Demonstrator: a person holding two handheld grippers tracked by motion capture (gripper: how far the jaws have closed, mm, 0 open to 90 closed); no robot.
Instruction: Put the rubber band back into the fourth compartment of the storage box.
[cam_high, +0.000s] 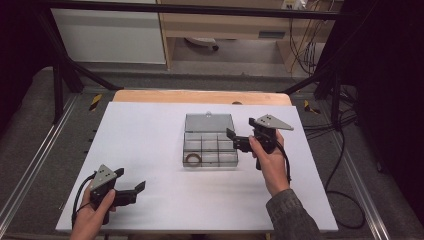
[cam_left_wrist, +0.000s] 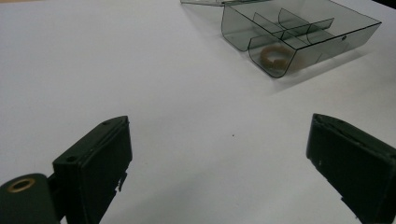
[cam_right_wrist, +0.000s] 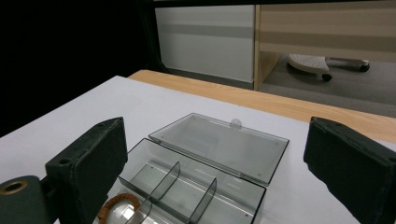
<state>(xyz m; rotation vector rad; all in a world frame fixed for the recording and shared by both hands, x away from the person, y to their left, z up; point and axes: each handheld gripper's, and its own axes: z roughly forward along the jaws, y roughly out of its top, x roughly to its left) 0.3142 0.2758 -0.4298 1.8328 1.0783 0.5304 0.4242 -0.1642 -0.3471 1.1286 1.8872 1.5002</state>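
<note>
A clear smoky plastic compartment box (cam_high: 218, 156) sits at the middle of the white table, its lid (cam_high: 209, 122) swung open and lying flat behind it. A brown ring (cam_high: 192, 159) lies in its front-left compartment. My right gripper (cam_high: 241, 128) hovers open just right of the box, jaws pointing left over its right end. The right gripper view looks down between wide-apart jaws (cam_right_wrist: 217, 158) onto the box (cam_right_wrist: 233, 198), lid (cam_right_wrist: 219, 144) and ring (cam_right_wrist: 119, 207). My left gripper (cam_high: 131, 179) is open and empty near the front left corner. Its own view (cam_left_wrist: 217, 158) shows the box (cam_left_wrist: 355, 28) and ring (cam_left_wrist: 275, 58) far ahead.
The white table top (cam_high: 150, 140) ends in a wooden strip (cam_high: 200, 96) at the back. Beyond are a cabinet (cam_high: 110, 35), a chair base (cam_high: 202, 44) and cables (cam_high: 305, 45). Black frame bars (cam_high: 65, 70) flank the table.
</note>
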